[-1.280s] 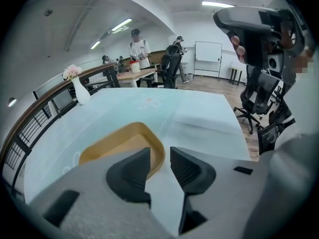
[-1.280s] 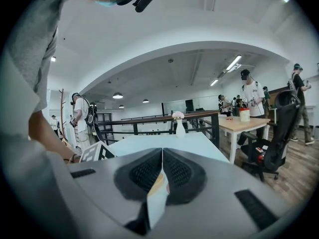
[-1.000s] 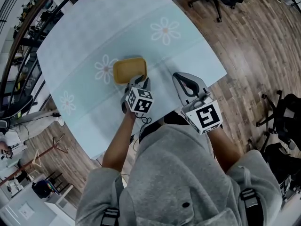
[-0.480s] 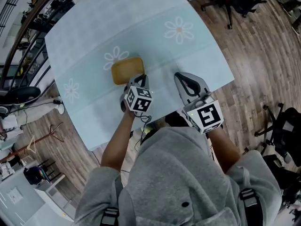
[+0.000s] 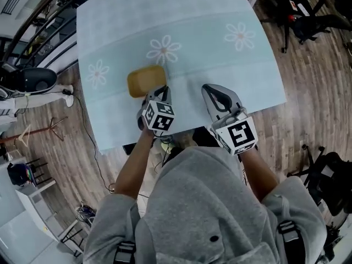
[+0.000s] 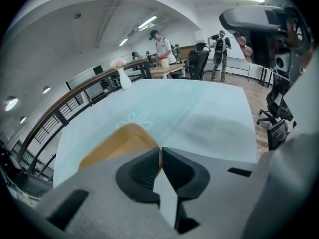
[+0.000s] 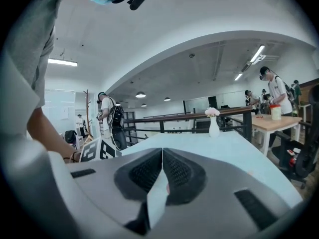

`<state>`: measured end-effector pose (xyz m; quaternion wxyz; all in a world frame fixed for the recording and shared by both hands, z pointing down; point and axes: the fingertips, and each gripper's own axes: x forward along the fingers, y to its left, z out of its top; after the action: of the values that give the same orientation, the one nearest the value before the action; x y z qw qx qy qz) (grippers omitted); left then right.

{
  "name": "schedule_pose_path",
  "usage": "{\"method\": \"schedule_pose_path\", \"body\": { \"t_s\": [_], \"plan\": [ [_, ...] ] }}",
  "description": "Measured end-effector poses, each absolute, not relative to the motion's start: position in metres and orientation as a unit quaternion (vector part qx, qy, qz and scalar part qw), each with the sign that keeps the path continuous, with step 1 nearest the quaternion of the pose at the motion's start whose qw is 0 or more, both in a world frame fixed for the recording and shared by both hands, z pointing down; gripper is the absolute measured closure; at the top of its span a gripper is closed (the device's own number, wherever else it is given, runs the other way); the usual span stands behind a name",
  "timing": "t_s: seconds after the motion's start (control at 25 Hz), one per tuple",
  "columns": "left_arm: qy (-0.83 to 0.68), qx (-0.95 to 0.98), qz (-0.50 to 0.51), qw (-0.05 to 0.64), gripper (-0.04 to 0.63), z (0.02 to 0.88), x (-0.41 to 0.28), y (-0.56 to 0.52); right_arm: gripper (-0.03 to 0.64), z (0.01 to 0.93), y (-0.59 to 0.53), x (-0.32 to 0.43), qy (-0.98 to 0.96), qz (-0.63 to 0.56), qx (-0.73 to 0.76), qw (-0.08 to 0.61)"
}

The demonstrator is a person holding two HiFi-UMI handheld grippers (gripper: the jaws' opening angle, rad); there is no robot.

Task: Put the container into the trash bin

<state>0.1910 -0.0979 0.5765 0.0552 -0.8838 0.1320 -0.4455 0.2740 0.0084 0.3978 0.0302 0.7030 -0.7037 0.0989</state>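
The container [image 5: 146, 80] is a shallow yellow tray with rounded corners, near the left front edge of the pale blue flowered table [image 5: 220, 37]. My left gripper [image 5: 160, 93] is shut on its near rim. In the left gripper view the yellow rim [image 6: 117, 143] runs in between the two dark pads [image 6: 142, 171]. My right gripper [image 5: 212, 91] hovers over the table to the right of the container, shut with nothing in it. In the right gripper view its jaws [image 7: 162, 163] meet over the tabletop. I see no trash bin for certain.
A dark rounded object [image 5: 27, 80] sits on the wooden floor left of the table. Office chairs [image 5: 308, 10] stand at the right. A white vase [image 7: 213, 123] stands at the table's far end. People stand beyond the railing [image 6: 162, 46].
The left jaws closed on the container's rim. Both grippers moved left, and the container went with the left one, away from the printed flower toward the table's left front edge.
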Motion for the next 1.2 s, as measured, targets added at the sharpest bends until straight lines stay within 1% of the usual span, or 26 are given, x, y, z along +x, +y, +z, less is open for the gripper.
{"method": "schedule_pose_path", "body": {
  "t_s": [0.16, 0.6, 0.8, 1.2],
  "plan": [
    [0.170, -0.881, -0.439, 0.036, 0.560, 0.570, 0.137, -0.111, 0.591, 0.397, -0.006, 0.229, -0.727, 0.096, 0.679, 0.041],
    [0.299, -0.854, -0.423, -0.047, 0.560, 0.568, -0.050, -0.134, 0.591, 0.385, -0.050, 0.079, -0.810, 0.067, 0.578, 0.080],
    [0.346, -0.839, -0.413, -0.080, 0.560, 0.571, -0.115, -0.128, 0.591, 0.389, -0.062, 0.024, -0.839, 0.062, 0.532, 0.098],
    [0.410, -0.814, -0.395, -0.120, 0.560, 0.586, -0.242, -0.118, 0.591, 0.400, -0.071, -0.093, -0.874, 0.049, 0.465, 0.129]
  ]
}}
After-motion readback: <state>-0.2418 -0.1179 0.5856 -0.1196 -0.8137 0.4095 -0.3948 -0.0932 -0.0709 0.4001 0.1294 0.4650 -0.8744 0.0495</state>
